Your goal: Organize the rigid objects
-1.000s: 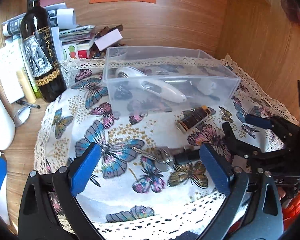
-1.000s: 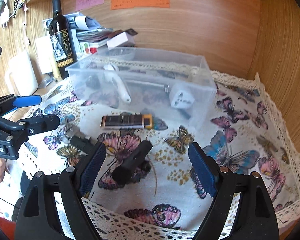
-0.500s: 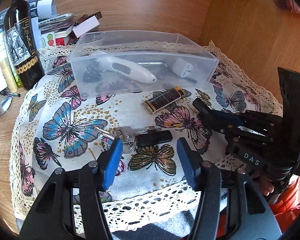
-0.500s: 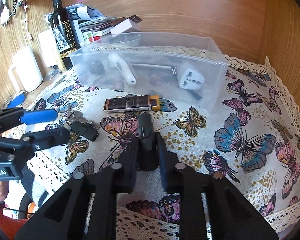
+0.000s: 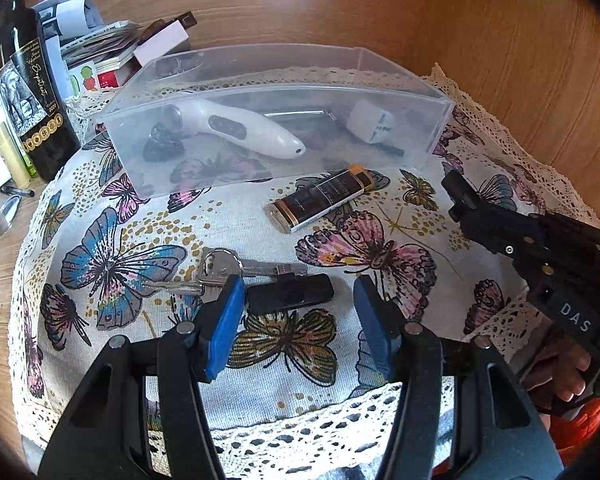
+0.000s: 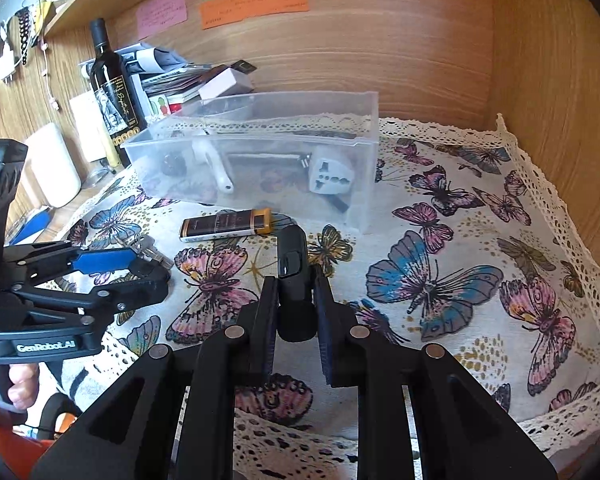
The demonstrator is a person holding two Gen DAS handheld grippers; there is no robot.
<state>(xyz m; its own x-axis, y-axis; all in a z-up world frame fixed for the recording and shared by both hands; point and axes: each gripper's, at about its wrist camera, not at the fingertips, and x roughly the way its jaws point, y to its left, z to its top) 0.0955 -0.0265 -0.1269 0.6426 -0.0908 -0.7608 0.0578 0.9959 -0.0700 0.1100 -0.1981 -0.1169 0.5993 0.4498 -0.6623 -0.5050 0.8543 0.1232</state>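
The right gripper (image 6: 296, 320) is clamped on a black stubby cylindrical device (image 6: 294, 276), its far end w/ a small button poking out fwd past the pads, lifted above the butterfly-print cloth (image 6: 452, 280). Just ahead of it lies a dark brown rectangular lighter w/ orange end (image 6: 226, 225), and beyond that the clear plastic bin (image 6: 364, 168) holding a white travel plug adapter (image 6: 327, 176) and a white handheld wand-shaped device (image 5: 236, 128). The left gripper (image 5: 300, 320) sits low over the cloth, jaws apart at medium width, holding nothing; a black key fob (image 5: 290, 298) lies between its blue pads, touching the left one, w/ silver keys on a ring (image 5: 220, 270) just fwd-left. A dark wine bottle (image 5: 28, 92) stands far left of the bin.
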